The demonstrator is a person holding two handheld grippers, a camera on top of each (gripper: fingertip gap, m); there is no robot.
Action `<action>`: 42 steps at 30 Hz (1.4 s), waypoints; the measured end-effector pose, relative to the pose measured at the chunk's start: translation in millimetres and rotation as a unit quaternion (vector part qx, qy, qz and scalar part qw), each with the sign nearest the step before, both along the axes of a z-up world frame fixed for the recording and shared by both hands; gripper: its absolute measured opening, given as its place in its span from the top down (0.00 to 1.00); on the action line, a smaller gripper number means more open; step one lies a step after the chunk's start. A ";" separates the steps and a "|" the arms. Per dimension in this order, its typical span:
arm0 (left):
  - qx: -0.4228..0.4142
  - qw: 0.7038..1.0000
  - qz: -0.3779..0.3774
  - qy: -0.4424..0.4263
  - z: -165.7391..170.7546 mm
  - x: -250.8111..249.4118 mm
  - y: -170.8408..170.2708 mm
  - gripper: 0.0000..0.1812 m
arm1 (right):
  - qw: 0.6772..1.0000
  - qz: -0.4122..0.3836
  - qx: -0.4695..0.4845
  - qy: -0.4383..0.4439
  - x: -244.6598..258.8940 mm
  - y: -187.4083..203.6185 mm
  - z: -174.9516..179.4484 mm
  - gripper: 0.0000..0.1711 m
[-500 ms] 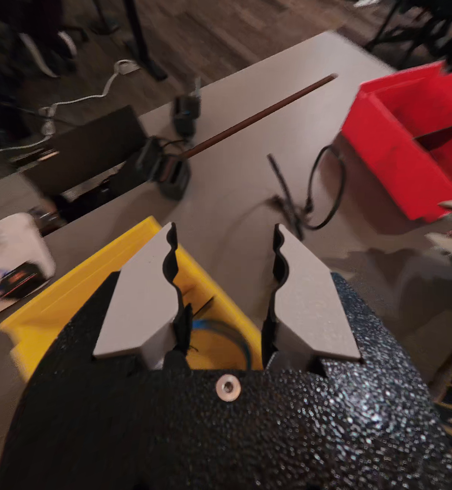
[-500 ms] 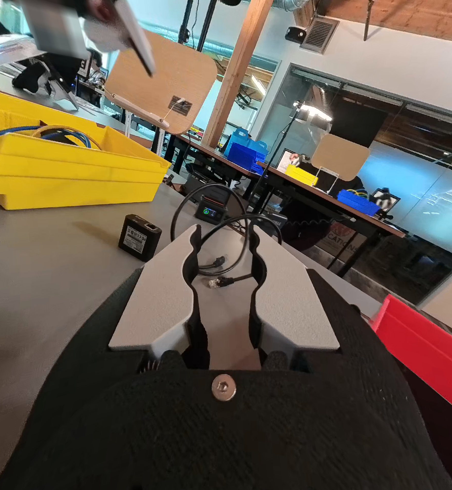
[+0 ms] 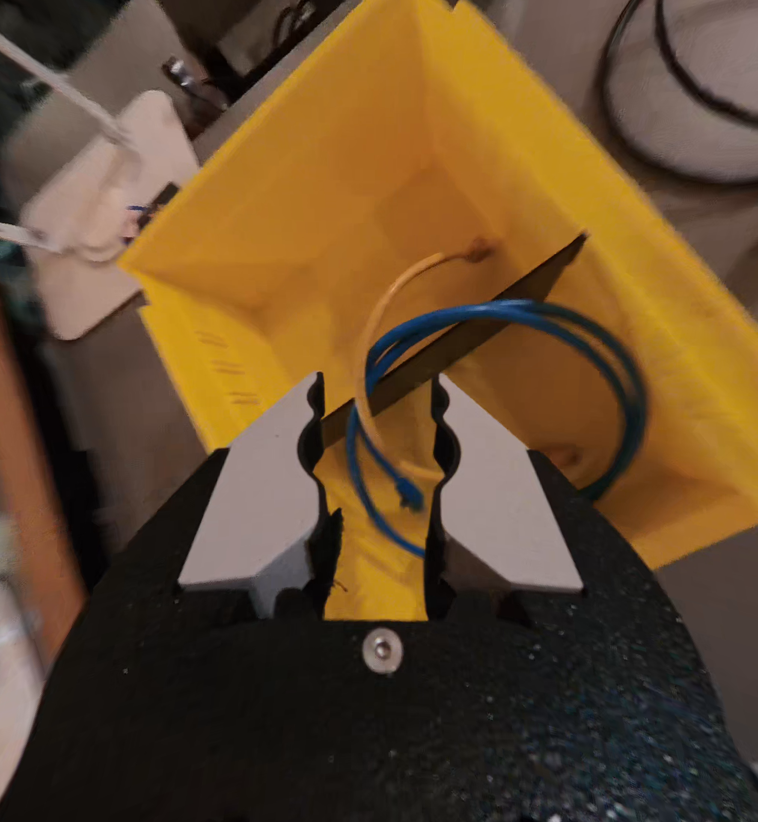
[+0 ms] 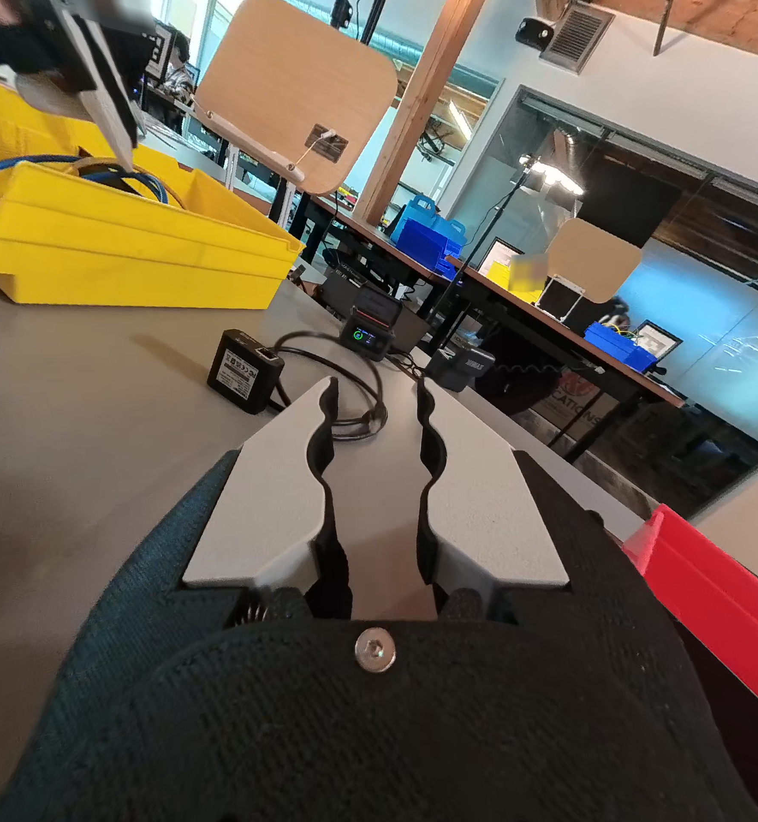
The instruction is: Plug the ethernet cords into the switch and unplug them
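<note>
**Left gripper over the yellow bin, right gripper low on the table**

We count two grippers, both with fingers spread and nothing between them. We count three cords: one blue cord (image 3: 568, 320) and one yellow cord (image 3: 381, 311) coiled in the yellow bin (image 3: 306, 187), draped over its black divider (image 3: 519, 307), and one black cord (image 4: 359, 391) looped on the grey table (image 4: 79, 400) just beside the single small black switch (image 4: 244, 370). One red bin (image 4: 719, 600) sits at the right edge.

Half a second ago our left gripper (image 3: 377, 391) looked across the table toward the red bin; now it points down into the yellow bin, the blue cord's plug (image 3: 408, 489) lying between its fingers. Our right gripper (image 4: 375, 391) has edged closer to the switch.

Only the left wrist view shows the bin's interior; only the right wrist view shows the switch, the red bin and the left gripper hanging above the yellow bin.
</note>
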State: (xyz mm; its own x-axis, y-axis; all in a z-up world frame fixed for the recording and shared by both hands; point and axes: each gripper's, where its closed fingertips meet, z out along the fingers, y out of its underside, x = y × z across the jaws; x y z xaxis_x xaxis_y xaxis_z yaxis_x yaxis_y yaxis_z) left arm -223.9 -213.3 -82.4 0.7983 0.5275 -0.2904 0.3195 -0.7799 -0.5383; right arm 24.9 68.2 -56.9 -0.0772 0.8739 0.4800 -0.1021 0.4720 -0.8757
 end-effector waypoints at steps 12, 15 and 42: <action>0.168 0.976 -0.005 -0.137 -7.5 -5.5 19.4 0.93 | 0.999 0.013 0.047 -0.016 -2.7 -10.9 -10.4 0.80; 0.198 0.970 -0.012 -0.137 5.4 -1.1 19.9 0.98 | 0.997 0.018 0.068 -0.022 -3.5 -15.3 -14.7 0.80; 0.371 0.862 -0.339 -0.068 95.9 204.2 218.2 0.98 | 0.996 -0.017 0.084 -0.023 -5.3 -6.7 -16.1 0.82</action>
State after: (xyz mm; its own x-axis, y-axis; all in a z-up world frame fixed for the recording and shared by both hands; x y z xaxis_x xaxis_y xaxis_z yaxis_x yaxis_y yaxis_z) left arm -19.6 4.9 13.5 0.9961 -0.0745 0.0468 0.0251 -0.2694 -0.9627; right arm 19.6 61.5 -73.0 -0.0753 0.7845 0.6156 -0.0448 0.6141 -0.7880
